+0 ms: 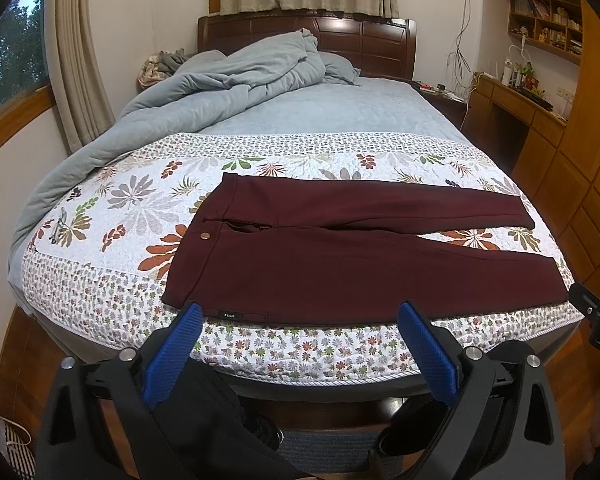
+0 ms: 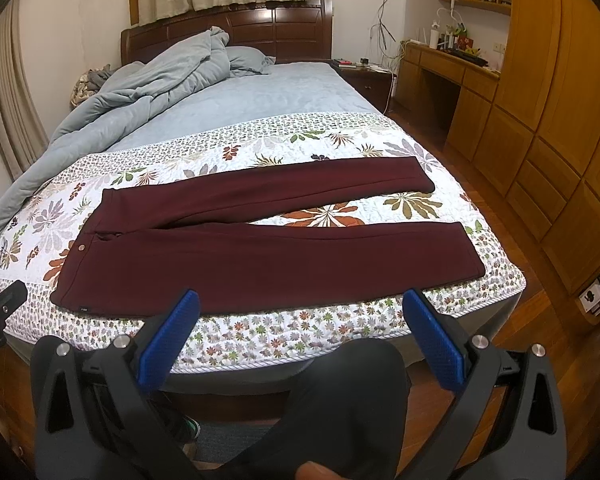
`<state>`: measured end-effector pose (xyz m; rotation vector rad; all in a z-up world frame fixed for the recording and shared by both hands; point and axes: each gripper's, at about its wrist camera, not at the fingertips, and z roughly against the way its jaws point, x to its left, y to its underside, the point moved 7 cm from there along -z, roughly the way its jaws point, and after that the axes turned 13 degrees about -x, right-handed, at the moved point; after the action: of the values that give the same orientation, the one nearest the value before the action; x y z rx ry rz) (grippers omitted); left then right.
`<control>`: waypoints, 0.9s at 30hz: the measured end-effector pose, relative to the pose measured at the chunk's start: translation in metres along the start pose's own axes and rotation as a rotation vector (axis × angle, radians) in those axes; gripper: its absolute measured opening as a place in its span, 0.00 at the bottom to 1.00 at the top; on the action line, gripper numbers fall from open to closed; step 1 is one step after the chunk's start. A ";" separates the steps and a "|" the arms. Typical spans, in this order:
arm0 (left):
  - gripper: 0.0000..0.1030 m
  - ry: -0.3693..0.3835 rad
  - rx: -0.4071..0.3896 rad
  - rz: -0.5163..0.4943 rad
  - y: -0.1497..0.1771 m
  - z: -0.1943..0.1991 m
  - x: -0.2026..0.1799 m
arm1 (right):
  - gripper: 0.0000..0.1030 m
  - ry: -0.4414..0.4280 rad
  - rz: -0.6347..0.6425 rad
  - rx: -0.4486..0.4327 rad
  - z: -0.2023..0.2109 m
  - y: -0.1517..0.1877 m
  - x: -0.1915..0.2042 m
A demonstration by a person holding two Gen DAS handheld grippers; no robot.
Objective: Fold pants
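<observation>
The maroon pants (image 1: 340, 256) lie spread flat on the floral quilt (image 1: 132, 216) at the foot of the bed (image 2: 260, 96) — waistband to the left, both legs running out to the right with a narrow wedge of quilt showing between them. A metal button (image 1: 205, 235) sits at the waist, and a small label (image 1: 227, 315) marks the near edge. The left tongs (image 1: 300, 344) hover before the near edge of the bed, blue pads wide apart and holding nothing. The right tongs (image 2: 300, 336) hang likewise — spread, empty, clear of the fabric. A crumpled grey-blue duvet (image 1: 204, 92) is heaped toward the headboard (image 2: 260, 26).
</observation>
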<state>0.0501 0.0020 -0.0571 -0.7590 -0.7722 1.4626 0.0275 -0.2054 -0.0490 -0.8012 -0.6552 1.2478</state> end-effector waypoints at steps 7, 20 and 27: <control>0.96 -0.001 0.000 -0.001 0.000 0.000 0.000 | 0.98 -0.002 0.001 0.000 0.000 0.000 0.001; 0.96 -0.001 0.006 -0.014 0.000 -0.004 -0.002 | 0.98 -0.002 0.004 0.007 -0.005 0.001 0.001; 0.96 0.123 0.056 -0.010 0.008 -0.021 -0.006 | 0.98 0.016 0.026 0.014 -0.016 -0.001 0.002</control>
<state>0.0634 -0.0038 -0.0757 -0.7940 -0.6380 1.4088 0.0408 -0.2064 -0.0572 -0.8099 -0.6241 1.2672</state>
